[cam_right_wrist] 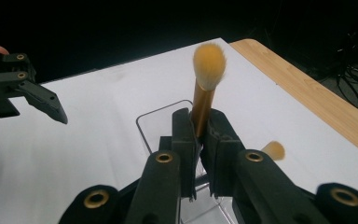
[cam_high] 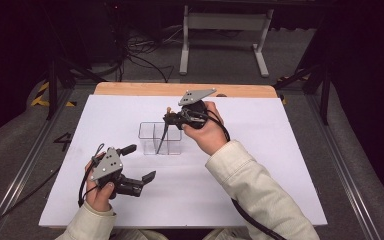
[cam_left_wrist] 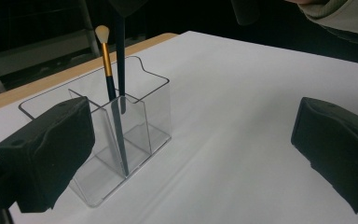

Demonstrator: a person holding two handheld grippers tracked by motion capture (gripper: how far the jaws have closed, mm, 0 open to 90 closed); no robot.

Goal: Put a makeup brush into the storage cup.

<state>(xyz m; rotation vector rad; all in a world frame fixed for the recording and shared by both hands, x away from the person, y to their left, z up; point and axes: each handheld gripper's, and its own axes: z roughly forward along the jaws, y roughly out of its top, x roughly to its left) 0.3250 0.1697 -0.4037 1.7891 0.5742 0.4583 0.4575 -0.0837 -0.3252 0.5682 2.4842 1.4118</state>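
Left gripper (cam_high: 141,162): nearest the camera in high view, low on the left of the sheet, held in the left hand (cam_high: 99,192); jaws spread wide, nothing between them. In left gripper view the two black pads sit far apart at the frame's sides, bare sheet between.
Right gripper (cam_high: 169,119): held in the right hand (cam_high: 207,132) above the holder; jaws closed tight on a brush handle. Grey plate on top, cable trailing back along the sleeve (cam_high: 260,195).
Held brush (cam_right_wrist: 207,81): gold ferrule and yellow-tan bristle head stick up above the clamped jaws in right gripper view; dark handle hangs down from the jaws into the holder. In left gripper view its lower end is inside the near compartment; can't tell if the tip touches the floor.
Second brush (cam_left_wrist: 111,86): stands tilted in the holder, pale bristle tip up, gold ferrule, dark handle, foot on the holder floor. Just beside the held brush's handle.
Holder (cam_high: 150,131): clear plastic, divided into compartments, upright near the middle of the sheet, well apart from the left gripper.
Sheet (cam_high: 270,150): white, covers most of the table.
Table (cam_high: 145,89): wood edge shows along the far side.
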